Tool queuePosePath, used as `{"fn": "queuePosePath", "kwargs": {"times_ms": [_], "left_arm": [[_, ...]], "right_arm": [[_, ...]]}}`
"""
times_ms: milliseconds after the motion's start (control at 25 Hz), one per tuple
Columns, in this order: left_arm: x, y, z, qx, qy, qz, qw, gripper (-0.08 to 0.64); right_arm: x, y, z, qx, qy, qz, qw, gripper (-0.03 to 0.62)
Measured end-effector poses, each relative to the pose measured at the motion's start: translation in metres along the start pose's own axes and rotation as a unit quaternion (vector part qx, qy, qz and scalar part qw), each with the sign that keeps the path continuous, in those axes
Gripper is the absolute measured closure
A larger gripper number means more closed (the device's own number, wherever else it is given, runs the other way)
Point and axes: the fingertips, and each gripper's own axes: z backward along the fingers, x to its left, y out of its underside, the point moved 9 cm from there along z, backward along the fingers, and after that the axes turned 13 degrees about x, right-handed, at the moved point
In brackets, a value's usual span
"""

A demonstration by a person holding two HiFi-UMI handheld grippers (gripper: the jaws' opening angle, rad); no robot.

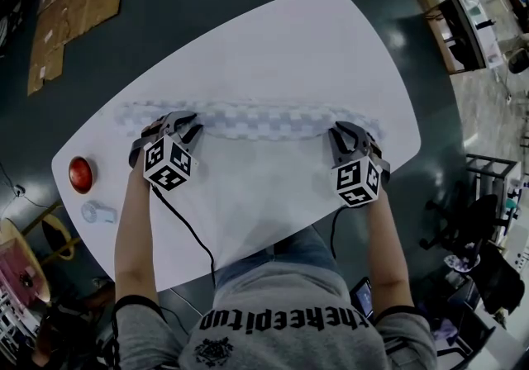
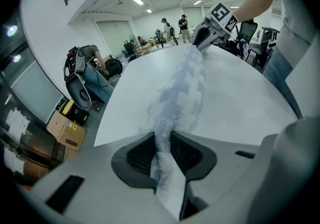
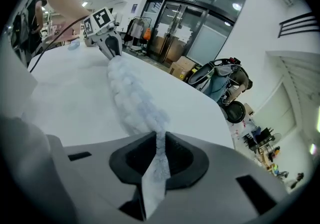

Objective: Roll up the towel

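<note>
A pale blue-and-white checked towel (image 1: 256,120) lies as a long narrow band across the white table (image 1: 273,38). My left gripper (image 1: 186,125) is shut on the towel's near edge toward its left end. In the left gripper view the cloth (image 2: 182,93) runs straight into the jaws of that gripper (image 2: 162,163) and is pinched there. My right gripper (image 1: 347,139) is shut on the same edge near the right end. The right gripper view shows the towel (image 3: 132,103) squeezed thin between its pads (image 3: 156,160). A short tail of towel sticks out past each gripper.
A red round object (image 1: 80,173) and a small pale object (image 1: 97,212) sit near the table's left front edge. Flattened cardboard (image 1: 74,5) lies on the floor at far left. Chairs and shelving (image 1: 488,261) stand to the right. Black cables trail from both grippers.
</note>
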Motion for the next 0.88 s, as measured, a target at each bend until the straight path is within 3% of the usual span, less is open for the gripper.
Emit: {"fn": "queuePosePath", "kwargs": {"times_ms": [320,880], "left_arm": [[0.021,-0.011,-0.007,0.002,-0.022,0.021,0.9995,0.463],[0.048,-0.03,-0.026,0.021,-0.061,0.082,0.9945,0.466]], "right_arm": [[-0.026,-0.013,-0.017,-0.006,0.01,0.004,1.0,0.537],[-0.06,-0.02,-0.048,-0.021,-0.011,-0.01,1.0,0.537]]}}
